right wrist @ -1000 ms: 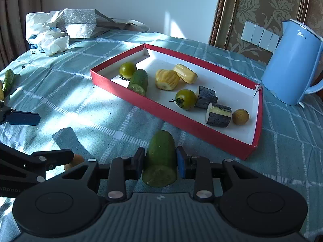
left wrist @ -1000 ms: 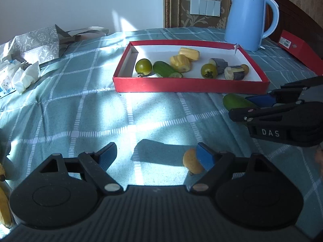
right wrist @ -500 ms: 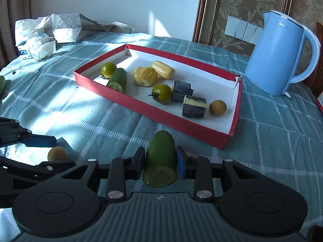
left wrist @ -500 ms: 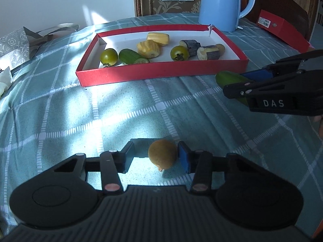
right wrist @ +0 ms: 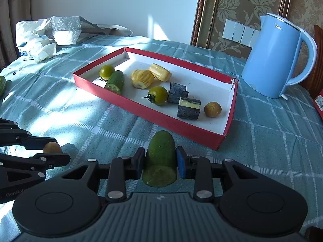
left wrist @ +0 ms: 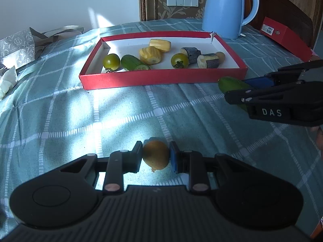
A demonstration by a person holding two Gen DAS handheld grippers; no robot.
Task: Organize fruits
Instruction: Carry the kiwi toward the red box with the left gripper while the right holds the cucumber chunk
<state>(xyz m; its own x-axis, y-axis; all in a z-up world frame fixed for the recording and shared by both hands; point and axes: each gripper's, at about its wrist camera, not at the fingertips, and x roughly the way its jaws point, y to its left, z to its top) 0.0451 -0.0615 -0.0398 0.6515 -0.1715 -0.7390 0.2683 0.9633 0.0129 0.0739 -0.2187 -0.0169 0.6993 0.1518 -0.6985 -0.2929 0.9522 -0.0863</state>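
Note:
My left gripper (left wrist: pixel 155 158) is shut on a small round yellow-brown fruit (left wrist: pixel 155 154), low over the checked cloth. That fruit also shows in the right wrist view (right wrist: pixel 52 147) between the left gripper's fingers (right wrist: pixel 54 159). My right gripper (right wrist: pixel 160 161) is shut on a cut green cucumber piece (right wrist: pixel 160 157), held near the front edge of the red tray (right wrist: pixel 161 117). In the left wrist view the right gripper (left wrist: pixel 248 89) and cucumber (left wrist: pixel 230 83) sit right of the tray (left wrist: pixel 161 77). The tray holds green tomatoes, cucumber, yellow pieces, dark-skinned chunks and a small round fruit.
A blue kettle (right wrist: pixel 276 60) stands behind the tray at the right. A red box (left wrist: pixel 286 36) lies at the far right. A paper bag and tissues (right wrist: pixel 46 38) lie at the far left. Another cucumber (right wrist: pixel 2 83) lies at the left edge.
My left gripper moved over the small round fruit and closed on it. My right gripper kept its hold on the cucumber piece and moved slightly closer to the tray.

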